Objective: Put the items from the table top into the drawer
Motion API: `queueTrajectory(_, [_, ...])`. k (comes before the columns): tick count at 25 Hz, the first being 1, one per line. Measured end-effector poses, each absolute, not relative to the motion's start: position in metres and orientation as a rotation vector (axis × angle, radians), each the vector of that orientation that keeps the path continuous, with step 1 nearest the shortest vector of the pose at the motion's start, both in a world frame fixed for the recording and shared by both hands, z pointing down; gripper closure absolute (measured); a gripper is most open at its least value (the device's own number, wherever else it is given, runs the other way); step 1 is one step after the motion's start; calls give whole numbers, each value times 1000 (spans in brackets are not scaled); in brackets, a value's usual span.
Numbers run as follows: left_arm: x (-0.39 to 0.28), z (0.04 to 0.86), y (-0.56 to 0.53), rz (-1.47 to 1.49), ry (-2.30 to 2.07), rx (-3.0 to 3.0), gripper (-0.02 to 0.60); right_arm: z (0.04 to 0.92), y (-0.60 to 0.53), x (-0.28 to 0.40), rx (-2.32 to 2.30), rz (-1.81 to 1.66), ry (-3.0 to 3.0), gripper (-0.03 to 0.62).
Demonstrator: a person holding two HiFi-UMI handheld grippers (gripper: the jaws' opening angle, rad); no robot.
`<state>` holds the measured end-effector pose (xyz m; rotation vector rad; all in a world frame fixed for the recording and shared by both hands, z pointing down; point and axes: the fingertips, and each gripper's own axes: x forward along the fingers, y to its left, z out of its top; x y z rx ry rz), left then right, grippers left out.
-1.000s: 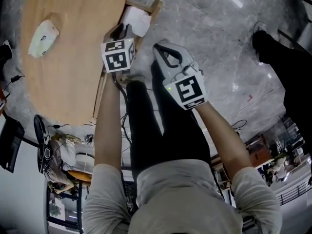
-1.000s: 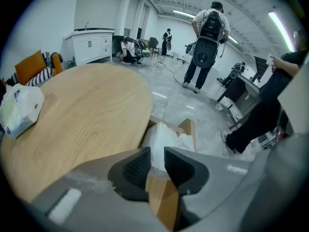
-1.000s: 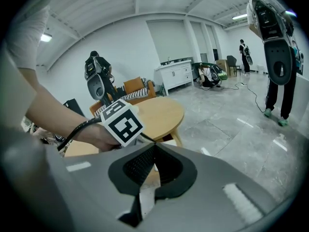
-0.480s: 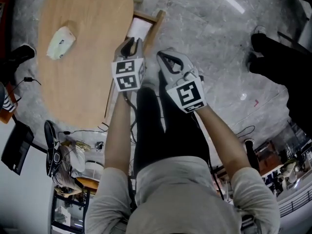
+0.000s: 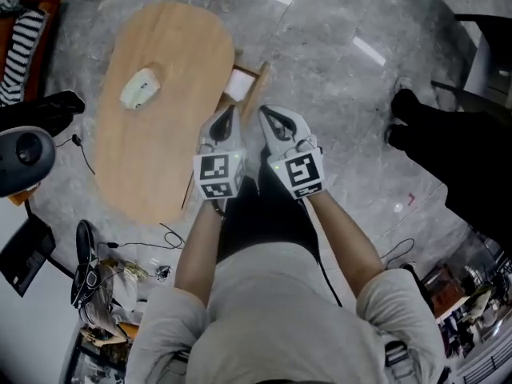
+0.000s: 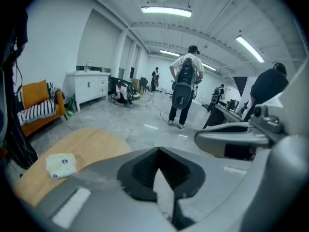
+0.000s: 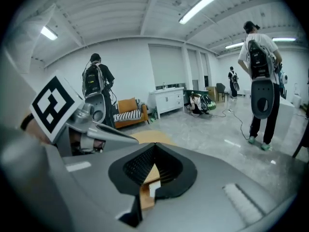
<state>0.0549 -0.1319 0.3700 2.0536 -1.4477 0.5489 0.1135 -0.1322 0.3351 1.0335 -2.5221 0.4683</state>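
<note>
The left claw (image 5: 229, 112), its jaws just closed, and the right claw (image 5: 265, 112) are both shut on nothing, so the white soft packet (image 5: 140, 88), well ahead and left of them on the oval wooden tabletop (image 5: 168, 142), could be left behind.

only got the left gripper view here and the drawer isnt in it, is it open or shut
observer: Open. In the head view the drawer stands pulled out from the table's edge.
operator: anything in it yet
observer: Yes, a white item lies inside it.
operator: i see one packet on the table, any more
observer: No. The head view shows the whole top, and that packet is the only thing on it.
</note>
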Motion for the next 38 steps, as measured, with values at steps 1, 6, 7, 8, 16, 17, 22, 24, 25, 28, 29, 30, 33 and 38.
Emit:
queueTrajectory(1, [56, 351, -136, 533, -1463, 2082, 561, 323, -134, 117, 1046, 427, -2535, 586])
queueTrajectory(6, [64, 262, -148, 406, -1507, 2182, 561, 247, -144, 137, 1150, 246, -2569, 586])
queueTrajectory(7, [67, 245, -143, 389, -1505, 2199, 561, 225, -141, 139, 1175, 214, -2586, 586])
queueTrajectory(8, [70, 229, -139, 373, -1504, 2217, 561, 204, -139, 141, 1196, 178, -2602, 586])
queueTrajectory(16, [79, 93, -114, 183, -1595, 2446, 561, 79, -111, 154, 1505, 4, -2596, 586])
queueTrajectory(17, [79, 76, -112, 164, -1597, 2494, 561, 66, -107, 153, 1534, -14, -2599, 588])
queueTrajectory(22, [74, 21, -93, 88, -1627, 2606, 561, 18, -89, 136, 1514, -138, -2623, 588])
queueTrajectory(24, [82, 12, -89, 47, -1623, 2599, 561, 1, -85, 145, 1526, -180, -2626, 588])
queueTrajectory(25, [86, 9, -88, 32, -1619, 2597, 561, -5, -82, 148, 1528, -201, -2626, 588])
queueTrajectory(28, [91, -1, -84, 15, -1621, 2623, 561, -15, -74, 150, 1523, -249, -2626, 588])
queueTrajectory(29, [92, -4, -83, 14, -1624, 2634, 561, -17, -72, 149, 1526, -258, -2627, 588])
queueTrajectory(30, [93, -6, -82, 13, -1623, 2643, 561, -19, -71, 149, 1532, -263, -2629, 588])
queueTrajectory(33, [98, -9, -78, 7, -1604, 2662, 561, -21, -69, 148, 1554, -264, -2621, 588])
queueTrajectory(38, [104, -4, -77, 3, -1574, 2657, 561, -24, -66, 153, 1563, -269, -2592, 588])
